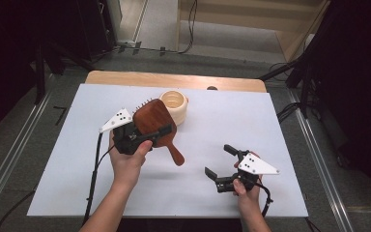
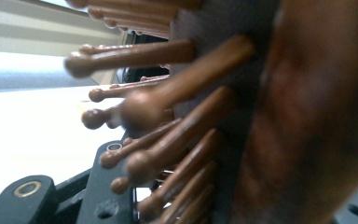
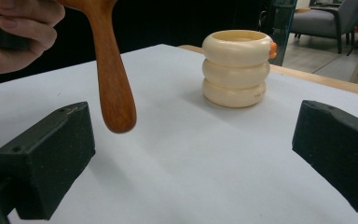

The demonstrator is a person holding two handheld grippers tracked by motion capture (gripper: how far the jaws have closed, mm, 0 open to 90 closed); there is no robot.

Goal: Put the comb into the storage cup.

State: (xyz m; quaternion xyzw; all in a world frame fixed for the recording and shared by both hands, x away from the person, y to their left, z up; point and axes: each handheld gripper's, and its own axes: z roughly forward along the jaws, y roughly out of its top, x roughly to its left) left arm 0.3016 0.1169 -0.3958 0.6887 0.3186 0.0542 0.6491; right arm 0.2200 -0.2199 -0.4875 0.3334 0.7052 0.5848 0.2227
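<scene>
Clamped across the head of a wooden hairbrush (image 1: 154, 124), fingers of the left gripper (image 1: 147, 135), one black finger lying over the polished back. Seen close in the left gripper view, rows of round-tipped wooden bristles (image 2: 168, 116) standing out from a dark pad, a black finger beneath them. Brush held clear of the white-covered bench (image 1: 280, 125), above its left half, back uppermost in the high view, bristles just peeking past the far edge. Long axis running from the head at the gripper down to the handle (image 3: 114, 88), which slopes toward the person's right and near side, its rounded end hanging free above the sheet.

Spread wide and empty, fingers of the right gripper (image 1: 222, 162), low over the bench on the near right, pointing toward the brush. Handle end the nearest part of the brush to them, up and to the left in the right gripper view, with a clear gap between.

Beyond the brush head, a cream ribbed cup (image 1: 175, 107) standing upright toward the far edge, just beside the brush in the high view, open mouth up.

Likely hinge of any next move: the free handle, pointing toward the open right fingers.
</scene>
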